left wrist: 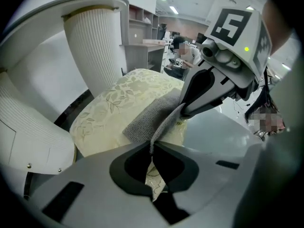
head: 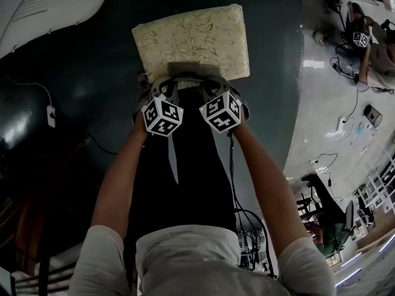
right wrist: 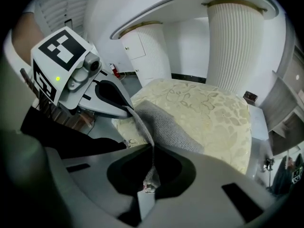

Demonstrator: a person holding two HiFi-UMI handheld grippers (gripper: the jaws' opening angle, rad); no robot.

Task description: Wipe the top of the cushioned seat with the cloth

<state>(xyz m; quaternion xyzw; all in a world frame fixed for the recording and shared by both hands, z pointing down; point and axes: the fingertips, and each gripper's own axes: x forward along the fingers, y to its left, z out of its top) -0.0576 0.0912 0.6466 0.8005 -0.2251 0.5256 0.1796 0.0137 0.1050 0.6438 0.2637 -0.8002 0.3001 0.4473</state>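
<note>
Stretching from one tool to the other, the cloth (head: 191, 71) is gripped along its near edge. One corner is pinched in the closed jaws of the left hand-held gripper (head: 162, 90), and the other corner is pinched in the closed jaws of the right hand-held gripper (head: 216, 90). The cloth is laid flat on the near strip of the cushioned seat (head: 191, 32), with its held edge running side to side. Most of the seat top lies ahead of both tools, away from the person, and neither is nearer to it. A joint push straight forward is judged to be what the wipe calls for.
</note>
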